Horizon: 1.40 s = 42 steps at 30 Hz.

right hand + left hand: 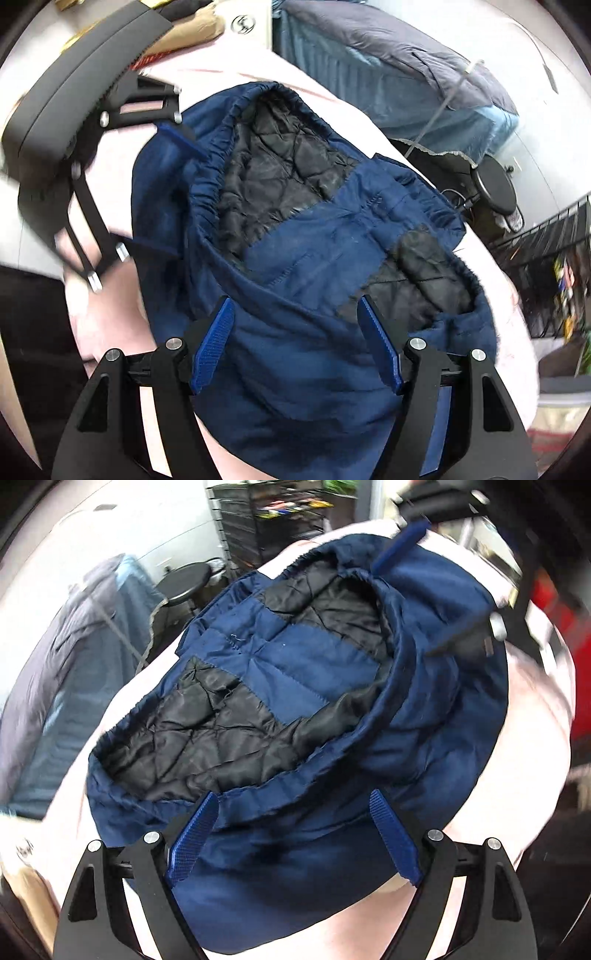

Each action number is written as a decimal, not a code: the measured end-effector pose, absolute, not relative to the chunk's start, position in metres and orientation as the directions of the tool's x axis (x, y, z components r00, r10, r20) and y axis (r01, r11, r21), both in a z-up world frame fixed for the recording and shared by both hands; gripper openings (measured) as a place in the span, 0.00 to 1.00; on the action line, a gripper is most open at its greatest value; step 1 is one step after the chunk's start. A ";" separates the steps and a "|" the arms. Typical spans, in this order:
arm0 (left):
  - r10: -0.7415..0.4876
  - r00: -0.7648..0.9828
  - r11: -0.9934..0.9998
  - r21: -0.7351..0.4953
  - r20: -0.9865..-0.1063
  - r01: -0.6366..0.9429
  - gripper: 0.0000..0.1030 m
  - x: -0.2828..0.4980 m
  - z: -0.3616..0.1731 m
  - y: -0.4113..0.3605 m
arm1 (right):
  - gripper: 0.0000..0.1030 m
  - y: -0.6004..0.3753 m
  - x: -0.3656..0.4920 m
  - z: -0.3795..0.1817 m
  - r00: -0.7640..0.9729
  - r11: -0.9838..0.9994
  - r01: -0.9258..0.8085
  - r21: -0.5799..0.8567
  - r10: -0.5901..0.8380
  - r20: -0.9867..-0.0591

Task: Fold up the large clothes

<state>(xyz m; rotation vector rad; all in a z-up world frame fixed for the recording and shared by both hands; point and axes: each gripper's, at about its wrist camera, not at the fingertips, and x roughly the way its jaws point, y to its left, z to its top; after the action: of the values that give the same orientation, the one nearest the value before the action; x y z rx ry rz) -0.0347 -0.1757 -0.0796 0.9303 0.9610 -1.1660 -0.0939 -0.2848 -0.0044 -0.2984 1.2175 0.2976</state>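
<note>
Hovering over the navy jacket (424,738) spread lining-up on the bench (532,716), both grippers, left gripper (295,834) and right gripper (295,343), hold fingers apart, likely choosing fold edges.

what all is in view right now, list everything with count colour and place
padded garment: one, navy blue with black quilted lining, lying open on the pink surface beneath both tools
pink surface: one, pale pink, under the garment
bedding: one heap, dark grey over light blue, beyond the pink surface
round stool: one, black, on the floor beside the bedding
wire rack: one, black, holding colourful items, far side of the room
left tool: one, black with blue pads, jaws open above the garment's near edge
right tool: one, black with blue pads, jaws open over the garment
</note>
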 end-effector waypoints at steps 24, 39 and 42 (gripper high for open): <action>-0.085 0.048 -0.108 0.057 -0.995 0.992 0.20 0.015 -0.125 -0.197 | 0.23 -0.312 -0.065 -0.081 -0.025 0.650 -0.759 -0.052 -0.109 -0.994; -0.239 0.234 0.350 0.141 -0.942 0.926 0.11 0.107 -0.072 -0.221 | 0.12 -0.394 -0.018 -0.047 0.219 0.895 -0.266 -0.358 -0.305 -0.927; -0.179 0.259 0.421 0.164 -0.949 0.892 0.11 0.112 -0.089 -0.232 | 0.12 -0.388 -0.008 -0.063 0.183 0.891 -0.225 -0.393 -0.358 -0.916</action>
<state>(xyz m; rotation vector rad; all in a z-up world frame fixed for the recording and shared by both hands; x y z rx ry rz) 0.1123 -0.2318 -0.0892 0.8416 1.0539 -0.8553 -0.0080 -0.3878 -0.0631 -0.5025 1.4017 -0.0993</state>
